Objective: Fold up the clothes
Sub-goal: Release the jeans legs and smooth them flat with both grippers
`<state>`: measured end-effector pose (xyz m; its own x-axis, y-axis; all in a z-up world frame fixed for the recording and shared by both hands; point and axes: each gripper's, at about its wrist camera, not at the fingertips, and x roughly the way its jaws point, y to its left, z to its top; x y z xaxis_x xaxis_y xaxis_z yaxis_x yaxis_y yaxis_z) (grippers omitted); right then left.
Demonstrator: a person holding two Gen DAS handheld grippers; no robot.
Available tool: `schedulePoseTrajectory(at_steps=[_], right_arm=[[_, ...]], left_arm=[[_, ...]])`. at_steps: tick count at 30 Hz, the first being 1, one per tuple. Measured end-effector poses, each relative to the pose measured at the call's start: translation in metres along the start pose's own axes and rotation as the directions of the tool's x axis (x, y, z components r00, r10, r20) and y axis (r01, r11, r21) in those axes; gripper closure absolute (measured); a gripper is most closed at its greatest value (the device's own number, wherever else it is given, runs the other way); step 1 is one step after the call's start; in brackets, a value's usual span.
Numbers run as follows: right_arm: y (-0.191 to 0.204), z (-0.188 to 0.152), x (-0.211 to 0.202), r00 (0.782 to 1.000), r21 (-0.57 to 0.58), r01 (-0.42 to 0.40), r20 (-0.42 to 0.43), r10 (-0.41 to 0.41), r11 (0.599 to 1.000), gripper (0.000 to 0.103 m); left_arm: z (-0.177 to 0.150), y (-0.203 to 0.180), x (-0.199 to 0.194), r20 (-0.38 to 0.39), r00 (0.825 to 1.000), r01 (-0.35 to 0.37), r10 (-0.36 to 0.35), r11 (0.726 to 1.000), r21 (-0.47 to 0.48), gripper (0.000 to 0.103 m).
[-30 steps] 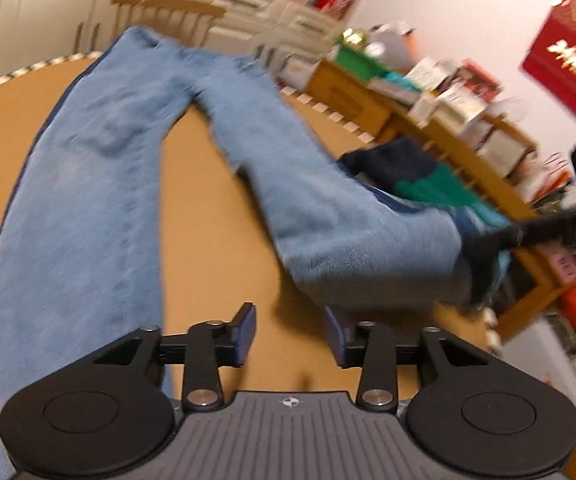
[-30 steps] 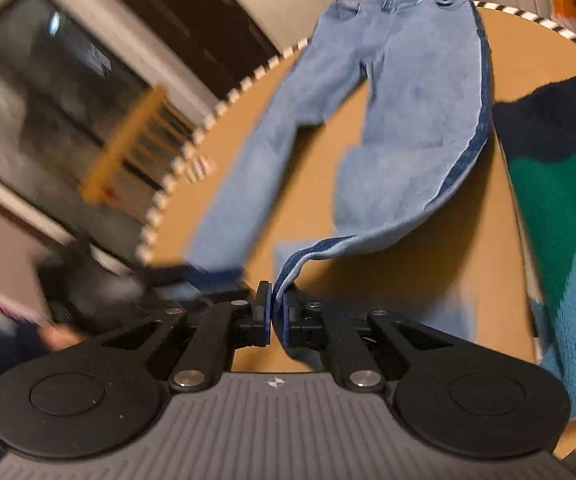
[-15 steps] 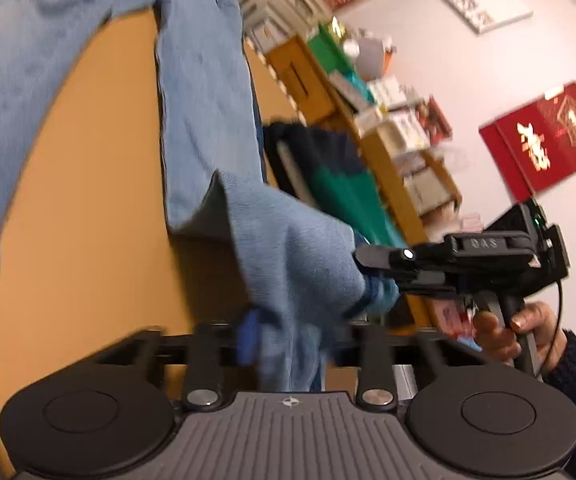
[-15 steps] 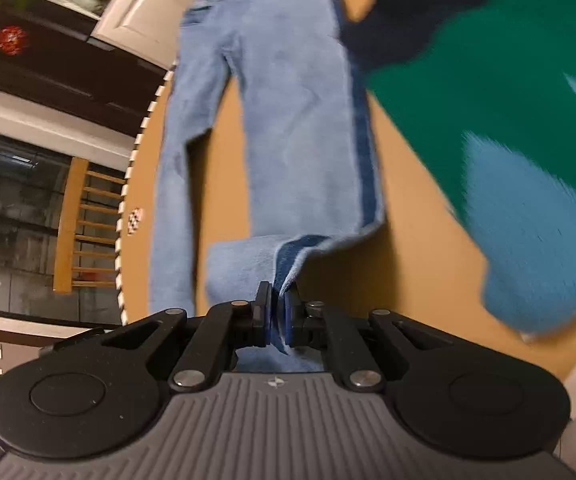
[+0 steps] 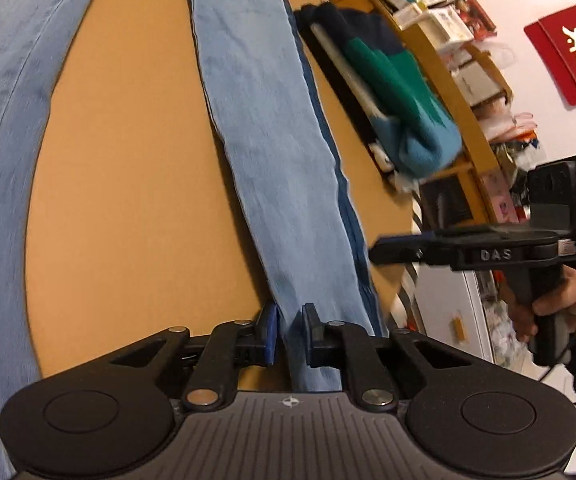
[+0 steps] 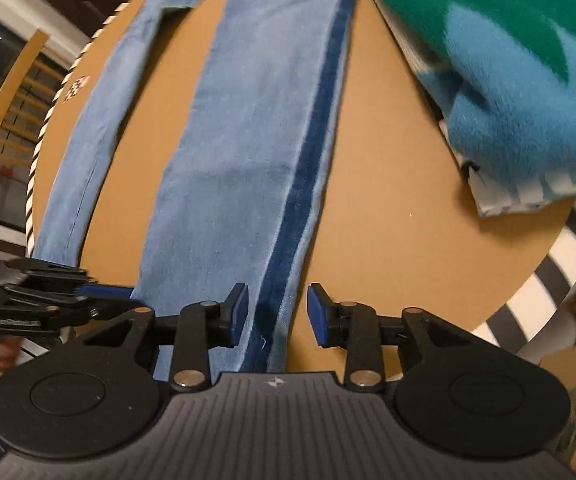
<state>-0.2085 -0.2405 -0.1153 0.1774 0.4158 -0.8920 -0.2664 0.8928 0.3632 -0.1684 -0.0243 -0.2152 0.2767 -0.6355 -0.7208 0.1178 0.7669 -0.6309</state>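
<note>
Light blue jeans (image 5: 264, 120) with a dark blue side stripe lie spread on the round brown table (image 5: 128, 200), both legs stretched toward me. My left gripper (image 5: 288, 330) is shut on the hem of one leg at the table's near edge. My right gripper (image 6: 276, 314) is open, with its fingers either side of the same leg's striped edge (image 6: 300, 184). The right gripper also shows in the left wrist view (image 5: 392, 250), to the right of the leg. The left gripper shows in the right wrist view (image 6: 84, 292), at the leg's left edge.
A folded green, navy and light blue sweater (image 6: 520, 80) lies on the table's right side, also seen in the left wrist view (image 5: 400, 92). The table has a black-and-white checked rim (image 6: 548, 276). A wooden shelf (image 5: 448, 80) with clutter stands behind; a wooden chair (image 6: 8, 92) stands at left.
The folded-back leg has been pulled out straight toward the table's near edge. My left gripper has closed on its hem. My right gripper has let go and opened.
</note>
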Motion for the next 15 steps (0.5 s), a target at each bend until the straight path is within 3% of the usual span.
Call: schedulePoseTrajectory(at_steps=[4,6,9,12,15], right_arm=[[0.002,-0.005,-0.007,0.995,0.049,-0.061,0.085,0.056,0.997,0.065],[0.003,-0.005,-0.004,0.995,0.049,-0.034,0.099,0.029,0.998,0.065],[0.004,-0.006,0.001,0.994,0.030,-0.005,0.108,0.002,1.000,0.068],[0.004,-0.001,0.007,0.994,0.029,-0.021,0.104,0.017,0.999,0.070],[0.000,-0.002,0.015,0.995,0.022,0.003,0.095,-0.006,1.000,0.075]], left_arm=[[-0.007,-0.025,-0.024,0.121,0.990,-0.081,0.067,0.990,0.114,0.077],[-0.003,-0.036,-0.024,0.159,0.984,-0.110,0.085,0.981,0.159,0.075],[0.012,-0.045,-0.004,0.153,0.984,-0.120,0.096,0.979,0.163,0.080],[0.018,-0.052,0.016,0.118,0.977,-0.195,0.176,0.965,0.174,0.091],[0.012,-0.048,0.023,0.062,0.975,-0.221,0.214,0.963,0.154,0.098]])
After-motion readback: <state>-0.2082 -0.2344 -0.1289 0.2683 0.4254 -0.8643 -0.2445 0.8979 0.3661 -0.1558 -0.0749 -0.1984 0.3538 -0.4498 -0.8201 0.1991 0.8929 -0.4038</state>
